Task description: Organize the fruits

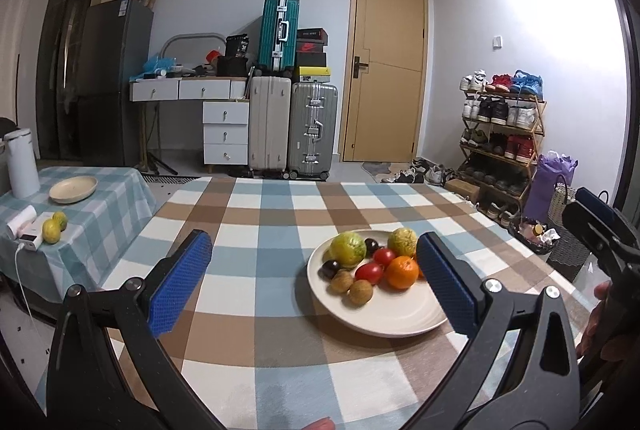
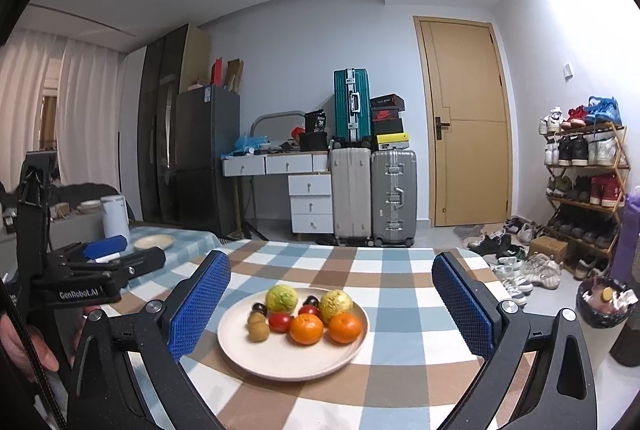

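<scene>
I held the left gripper [image 1: 316, 270] and right gripper [image 2: 332, 306] spread wide and empty above the checked table [image 2: 400, 270]; the fruits [image 2: 306, 328] sat heaped on the white plate [image 2: 280, 362] ahead; closing gently around one orange seemed wisest.

Bare checked worktop [image 2: 400, 270] lies open all around the plate [image 2: 280, 362], so I can approach from any side. Fruit crowds the plate's far half; its near half is free. Both grippers hang wide apart, nothing between them.
</scene>
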A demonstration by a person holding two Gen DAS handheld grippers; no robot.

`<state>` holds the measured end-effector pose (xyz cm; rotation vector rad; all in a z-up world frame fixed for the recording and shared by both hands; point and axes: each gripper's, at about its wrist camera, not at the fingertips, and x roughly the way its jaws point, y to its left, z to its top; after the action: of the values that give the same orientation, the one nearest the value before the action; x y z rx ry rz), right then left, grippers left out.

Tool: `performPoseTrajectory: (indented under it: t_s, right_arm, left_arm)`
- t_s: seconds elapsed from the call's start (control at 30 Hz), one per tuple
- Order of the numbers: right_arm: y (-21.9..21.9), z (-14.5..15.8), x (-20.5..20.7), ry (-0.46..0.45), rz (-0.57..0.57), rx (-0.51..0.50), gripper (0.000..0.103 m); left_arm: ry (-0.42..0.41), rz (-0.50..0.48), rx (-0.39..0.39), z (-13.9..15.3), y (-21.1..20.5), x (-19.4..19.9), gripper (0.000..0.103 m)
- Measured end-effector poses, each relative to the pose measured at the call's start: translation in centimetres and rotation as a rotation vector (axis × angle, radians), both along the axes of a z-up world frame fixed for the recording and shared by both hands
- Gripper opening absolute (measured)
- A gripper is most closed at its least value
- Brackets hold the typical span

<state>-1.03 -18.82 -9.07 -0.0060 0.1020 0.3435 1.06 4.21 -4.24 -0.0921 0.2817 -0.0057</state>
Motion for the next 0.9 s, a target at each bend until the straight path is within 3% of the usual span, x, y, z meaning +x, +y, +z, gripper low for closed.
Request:
performPoseTrajectory:
  t_s: [0.37, 0.53, 0.77, 0.9]
  right_arm:
    - [0.3, -2.7, 1.3, 0.033, -0.011, -0.06, 0.103]
    - [0.3, -3.4, 2.4, 0.085, -0.001, -0.065, 0.103]
    - [1.3, -4.3, 4.2, 0.182, 0.007, -0.098, 0.103]
    - [1.2, -4.4, 4.1, 0.176, 0.011, -0.093, 0.103]
  left_arm:
    - [0.012, 0.053, 0.038, -3.1, 1.1, 1.5, 0.102]
    - [0.021, 0.048, 0.03, -3.6, 1.3, 1.9, 0.102]
    - [0.053, 0.025, 0.089, -4.1, -0.1, 3.1, 0.102]
    - [0.032, 0.023, 0.077, -4.2, 0.0, 3.0, 0.102]
